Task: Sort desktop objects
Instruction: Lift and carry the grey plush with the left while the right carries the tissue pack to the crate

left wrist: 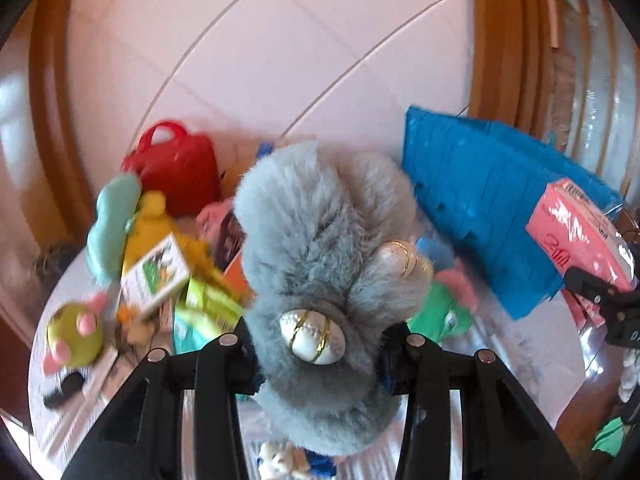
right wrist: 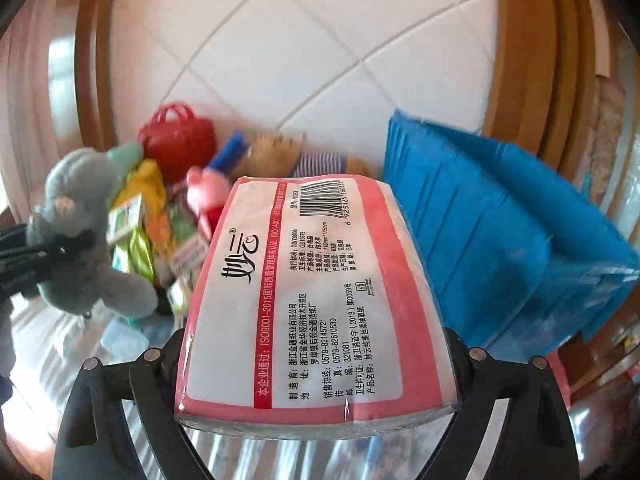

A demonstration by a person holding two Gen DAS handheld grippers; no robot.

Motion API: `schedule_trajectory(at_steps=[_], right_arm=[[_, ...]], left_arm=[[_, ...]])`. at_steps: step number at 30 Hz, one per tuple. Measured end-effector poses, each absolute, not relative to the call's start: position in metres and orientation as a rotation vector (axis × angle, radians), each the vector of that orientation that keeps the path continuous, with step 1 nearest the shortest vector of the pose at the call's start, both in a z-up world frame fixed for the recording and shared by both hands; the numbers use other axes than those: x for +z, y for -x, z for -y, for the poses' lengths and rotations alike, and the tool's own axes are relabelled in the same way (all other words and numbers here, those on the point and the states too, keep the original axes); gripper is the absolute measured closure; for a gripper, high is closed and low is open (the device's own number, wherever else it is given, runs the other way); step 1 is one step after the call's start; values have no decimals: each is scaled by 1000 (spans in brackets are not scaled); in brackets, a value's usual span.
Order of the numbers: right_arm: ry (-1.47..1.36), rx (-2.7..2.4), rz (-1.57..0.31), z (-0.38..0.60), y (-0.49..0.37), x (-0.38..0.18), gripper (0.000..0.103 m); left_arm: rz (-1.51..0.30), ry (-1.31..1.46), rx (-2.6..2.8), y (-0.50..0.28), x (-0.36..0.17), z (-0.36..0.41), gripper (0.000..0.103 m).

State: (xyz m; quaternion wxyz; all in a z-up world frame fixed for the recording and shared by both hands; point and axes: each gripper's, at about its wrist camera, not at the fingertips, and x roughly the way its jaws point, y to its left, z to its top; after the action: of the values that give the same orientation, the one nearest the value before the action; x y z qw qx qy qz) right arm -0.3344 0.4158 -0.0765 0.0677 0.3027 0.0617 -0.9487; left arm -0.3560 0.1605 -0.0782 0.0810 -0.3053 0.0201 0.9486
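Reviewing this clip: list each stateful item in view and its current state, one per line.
left gripper: shut on grey plush toy
grey plush toy: held off the table
right gripper: shut on tissue pack
tissue pack: held, barcode side facing camera
blue bin: tilted, contents hidden
red toy bag: closed

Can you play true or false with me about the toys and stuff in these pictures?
1. The left gripper holds a fluffy grey plush toy. True.
2. The right gripper is empty. False: it clamps a pink-and-white plastic-wrapped tissue pack.
3. The blue plastic crate sits right of the tissue pack in the right wrist view. True.
4. The small red plastic handbag is in a gripper. False: it rests by the tiled wall.
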Motion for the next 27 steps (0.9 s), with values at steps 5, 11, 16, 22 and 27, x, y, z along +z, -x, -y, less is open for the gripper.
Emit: schedule_trajectory(at_steps=[5,11,16,22,27], right_arm=[[-760,-2902,-182,-446,337,-28,11],[-602,-2958,-206,-523,361,20,11],[-565,-3034,-270,-612,394,49,11],[-711,-3058,-289,-712,450,47,11],[-862,-3017,-230,-762,496,18,11]], left_arm=[[-97,791,2849,376,-41,-208,62],[-118,737,2797,420,-6,-305,62],[-122,728,2732,463,23,-398,62],[-136,741,2652,515,54,-508,62],[-173,913,2571,567,44,-592,62]])
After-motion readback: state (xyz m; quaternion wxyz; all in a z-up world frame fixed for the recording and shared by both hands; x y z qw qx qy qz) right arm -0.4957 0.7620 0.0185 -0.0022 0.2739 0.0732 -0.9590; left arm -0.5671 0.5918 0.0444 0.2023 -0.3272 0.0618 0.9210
